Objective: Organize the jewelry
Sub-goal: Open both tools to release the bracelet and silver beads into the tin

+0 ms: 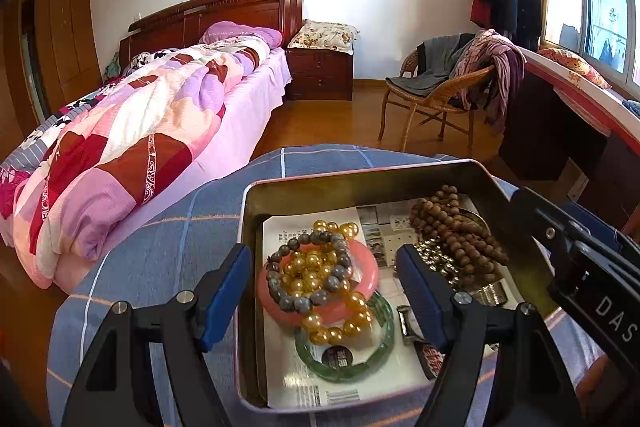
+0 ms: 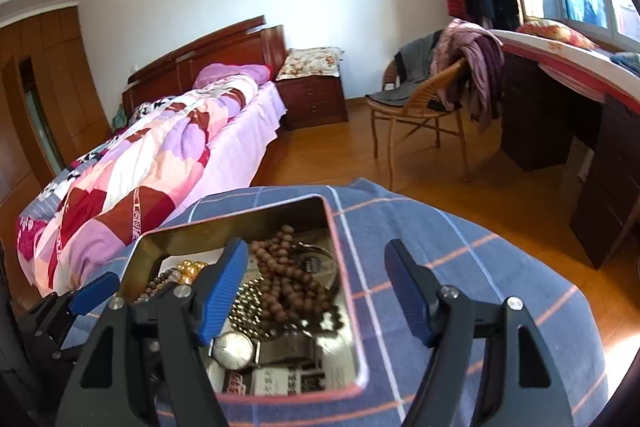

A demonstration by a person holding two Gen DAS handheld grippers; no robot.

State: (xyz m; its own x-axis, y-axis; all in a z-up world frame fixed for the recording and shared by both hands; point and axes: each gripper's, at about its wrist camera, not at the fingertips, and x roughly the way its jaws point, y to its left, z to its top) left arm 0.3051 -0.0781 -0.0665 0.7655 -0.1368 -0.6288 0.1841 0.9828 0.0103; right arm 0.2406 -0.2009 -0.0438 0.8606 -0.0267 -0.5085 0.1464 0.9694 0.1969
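Note:
A metal tin [image 1: 256, 199] holds the jewelry on a blue checked cloth [image 1: 168, 243]. In it lie a pink bangle [image 1: 362, 263], a grey bead bracelet [image 1: 304, 301], yellow bead strands [image 1: 340, 323], a green bangle [image 1: 384, 347], brown wooden beads [image 1: 460, 227] and a watch [image 2: 234, 349]. My left gripper [image 1: 324, 287] is open above the bangles, holding nothing. My right gripper [image 2: 316, 291] is open over the tin's right rim [image 2: 340, 259], its left finger above the wooden beads [image 2: 288, 283]. The right gripper's body also shows at the right of the left wrist view.
A bed with a patchwork quilt [image 1: 132, 131] stands left. A wicker chair draped with clothes [image 1: 448, 83] and a dark desk [image 1: 560, 131] under the window stand right. A nightstand [image 1: 320, 71] is at the back. Wooden floor lies between.

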